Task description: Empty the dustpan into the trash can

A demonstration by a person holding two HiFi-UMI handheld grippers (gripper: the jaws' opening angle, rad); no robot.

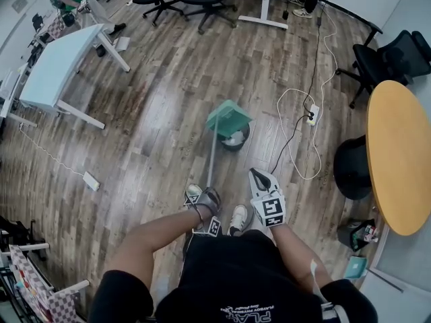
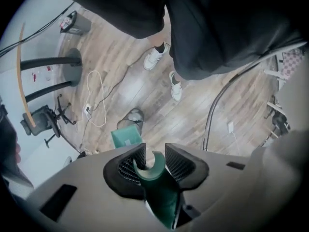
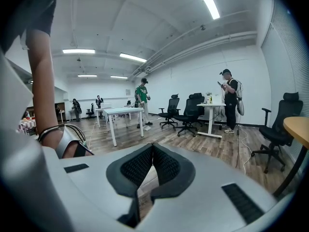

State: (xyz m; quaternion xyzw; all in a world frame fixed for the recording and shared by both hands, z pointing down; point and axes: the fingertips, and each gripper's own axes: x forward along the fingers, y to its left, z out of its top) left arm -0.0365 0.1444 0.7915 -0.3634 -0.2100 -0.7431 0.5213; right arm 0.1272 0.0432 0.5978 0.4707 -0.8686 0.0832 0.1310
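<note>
The green dustpan [image 1: 229, 118] hangs tipped over the small round trash can [image 1: 237, 138] on the wood floor. Its long thin handle [image 1: 211, 160] runs back to my left gripper [image 1: 206, 194], which is shut on the handle's top. In the left gripper view the green hooked handle end [image 2: 155, 170] sits between the pads, with the dustpan [image 2: 126, 138] and trash can [image 2: 131, 117] far below. My right gripper [image 1: 257, 175] is beside the left one, to the right of the handle. Its jaws meet at the tips with nothing between them [image 3: 152, 151].
A power strip with a white cable loop [image 1: 310, 116] lies right of the can. A round wooden table [image 1: 399, 155] and a black stool [image 1: 351, 168] stand at the right, a white desk [image 1: 57, 66] at the far left, office chairs at the back. The person's shoe [image 1: 239, 218] is beneath the grippers.
</note>
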